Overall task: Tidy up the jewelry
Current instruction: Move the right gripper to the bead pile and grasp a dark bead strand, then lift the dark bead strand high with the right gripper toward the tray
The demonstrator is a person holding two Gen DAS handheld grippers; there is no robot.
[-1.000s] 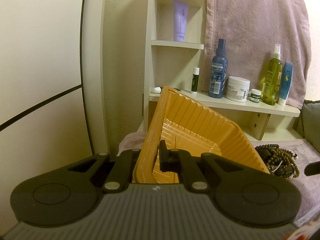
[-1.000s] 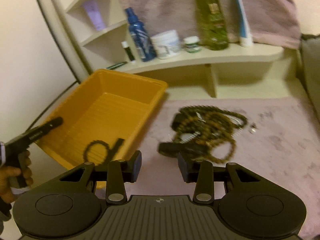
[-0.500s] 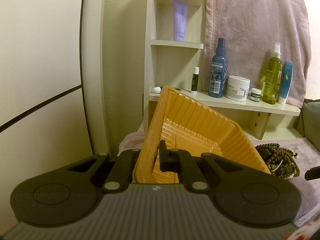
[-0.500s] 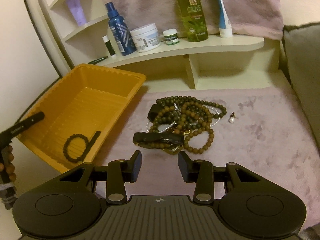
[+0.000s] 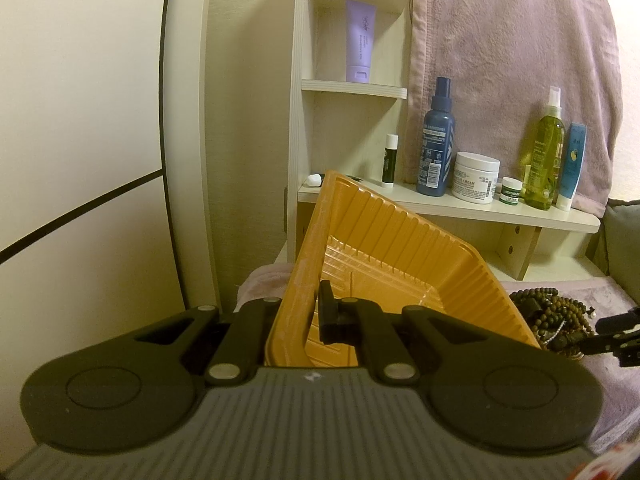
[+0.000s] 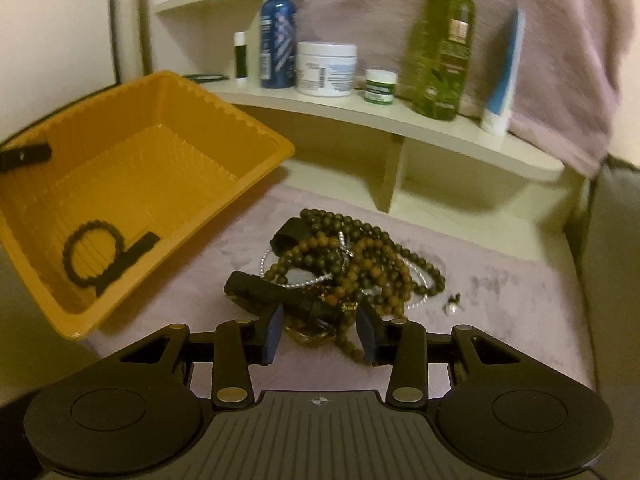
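My left gripper (image 5: 308, 316) is shut on the rim of the orange tray (image 5: 400, 248) and holds it tilted; the tray also shows in the right wrist view (image 6: 132, 160). A black bead bracelet (image 6: 90, 254) with a black tag lies in the tray. A tangled pile of brown and green bead jewelry (image 6: 352, 264) lies on the mauve cloth; it also shows in the left wrist view (image 5: 556, 316). My right gripper (image 6: 320, 330) is open, its jaws astride the near edge of the pile. A small pearl earring (image 6: 453, 307) lies right of the pile.
A cream shelf (image 6: 400, 120) behind holds a blue spray bottle (image 6: 278, 28), a white cream jar (image 6: 326, 68), a small green jar (image 6: 380, 86), a green oil bottle (image 6: 440, 44) and a blue tube (image 6: 502, 76). A grey cushion (image 6: 616, 280) bounds the right side.
My right gripper has moved forward and down to the bead pile, so its open jaws now flank the pile's near edge. The left gripper and tray have not moved.
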